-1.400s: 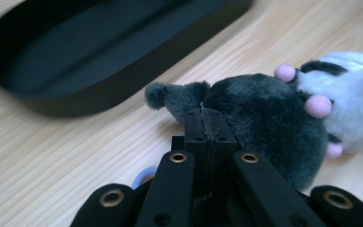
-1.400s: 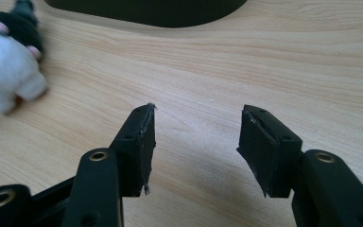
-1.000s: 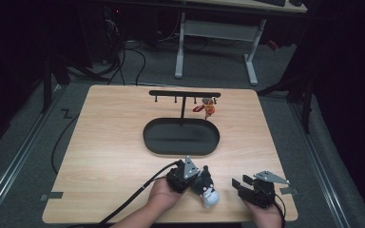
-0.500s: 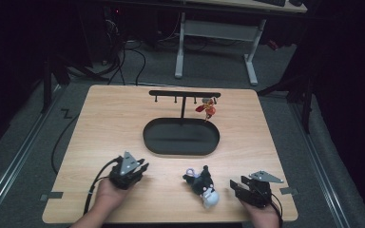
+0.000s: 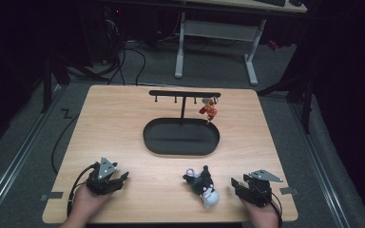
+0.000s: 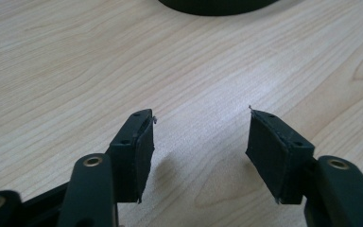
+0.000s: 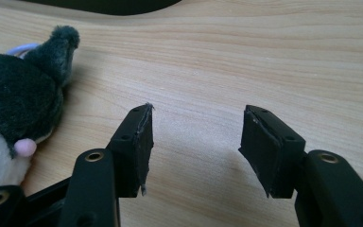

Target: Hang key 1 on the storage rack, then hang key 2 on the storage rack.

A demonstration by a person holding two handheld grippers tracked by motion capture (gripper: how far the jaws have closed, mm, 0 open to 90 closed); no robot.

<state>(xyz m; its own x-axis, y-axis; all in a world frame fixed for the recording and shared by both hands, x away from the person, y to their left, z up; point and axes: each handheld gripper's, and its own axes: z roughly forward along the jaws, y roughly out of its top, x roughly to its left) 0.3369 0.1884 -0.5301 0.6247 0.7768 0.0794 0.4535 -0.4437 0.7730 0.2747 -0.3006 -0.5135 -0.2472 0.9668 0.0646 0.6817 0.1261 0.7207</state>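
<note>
Table (image 5: pixel 123 123): red figure (image 5: pixel 209 110) seen from above; plush (image 7: pixel 14 109) beside right gripper (image 7: pixel 196 142).

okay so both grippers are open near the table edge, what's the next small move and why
Probably swing the right gripper left toward the plush. Its jaws are open and empty, the plush lies loose just beside it, and the rack has free hooks.

A light wooden table (image 5: pixel 123 128) with rounded corners carries everything. A black oval tray (image 5: pixel 181 137) sits at its middle, with a black T-shaped hanging rack (image 5: pixel 184 95) rising toward the far edge. A dark grey and white plush toy (image 5: pixel 203 184) lies on the wood near the near edge, right of centre, apart from the tray.
</note>
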